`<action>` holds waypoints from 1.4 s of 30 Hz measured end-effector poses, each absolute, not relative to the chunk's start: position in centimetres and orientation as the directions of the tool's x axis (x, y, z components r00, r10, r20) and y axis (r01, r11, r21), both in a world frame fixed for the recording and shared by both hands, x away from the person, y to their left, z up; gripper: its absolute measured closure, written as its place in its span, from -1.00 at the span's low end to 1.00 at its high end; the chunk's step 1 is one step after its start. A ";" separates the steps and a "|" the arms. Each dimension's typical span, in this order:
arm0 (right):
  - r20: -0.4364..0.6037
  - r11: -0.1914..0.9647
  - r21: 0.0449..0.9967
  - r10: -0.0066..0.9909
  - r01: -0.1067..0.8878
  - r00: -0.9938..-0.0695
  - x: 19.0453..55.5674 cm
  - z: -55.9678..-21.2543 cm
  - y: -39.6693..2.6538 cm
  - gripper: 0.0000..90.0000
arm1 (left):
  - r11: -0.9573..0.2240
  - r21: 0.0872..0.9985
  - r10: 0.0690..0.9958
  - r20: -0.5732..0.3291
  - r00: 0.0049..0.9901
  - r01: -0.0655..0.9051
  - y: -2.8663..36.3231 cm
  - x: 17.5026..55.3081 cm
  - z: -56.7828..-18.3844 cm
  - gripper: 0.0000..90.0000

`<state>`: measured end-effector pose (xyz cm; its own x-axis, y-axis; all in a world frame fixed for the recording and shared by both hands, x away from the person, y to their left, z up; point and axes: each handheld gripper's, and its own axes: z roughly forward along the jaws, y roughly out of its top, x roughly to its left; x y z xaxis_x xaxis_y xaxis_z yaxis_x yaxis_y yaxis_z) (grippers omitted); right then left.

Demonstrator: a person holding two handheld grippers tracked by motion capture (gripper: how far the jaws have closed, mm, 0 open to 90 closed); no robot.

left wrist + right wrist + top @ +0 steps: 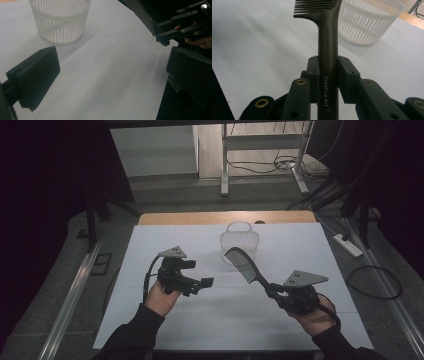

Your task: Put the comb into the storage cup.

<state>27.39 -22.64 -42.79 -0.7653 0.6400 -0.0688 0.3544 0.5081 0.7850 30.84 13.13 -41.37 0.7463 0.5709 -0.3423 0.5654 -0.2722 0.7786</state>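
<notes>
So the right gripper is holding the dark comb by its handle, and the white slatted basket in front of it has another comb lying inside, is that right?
Not quite. The right gripper does hold the dark comb by its handle, fingers pressed on both sides. But the white slatted basket has nothing inside: the left gripper view looks through its slats onto bare table, and the high view agrees.

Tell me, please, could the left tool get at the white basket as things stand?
Probably yes. The left tool is open and empty, and only bare table lies between it and the basket. The comb, held in the right tool, hovers beside that path.
</notes>
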 end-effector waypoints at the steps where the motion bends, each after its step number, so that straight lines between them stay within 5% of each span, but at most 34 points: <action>1: -0.069 0.508 0.786 0.638 0.353 -0.767 27.4 -42.8 -22.5 0.61 | -0.273 0.779 0.568 -0.344 0.748 0.565 13.0 30.9 -41.4 -1.00; 42: -0.112 0.543 0.806 0.529 0.234 -0.841 24.8 -43.7 -17.0 0.60 | -0.222 0.754 0.487 -0.463 0.740 0.618 11.5 31.5 -42.0 -1.00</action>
<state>24.85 -17.04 -43.69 -0.8414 0.5287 -0.1121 0.2339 0.5432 0.8064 31.47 11.55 -41.99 0.7402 0.4874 -0.4631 0.6180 -0.2221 0.7541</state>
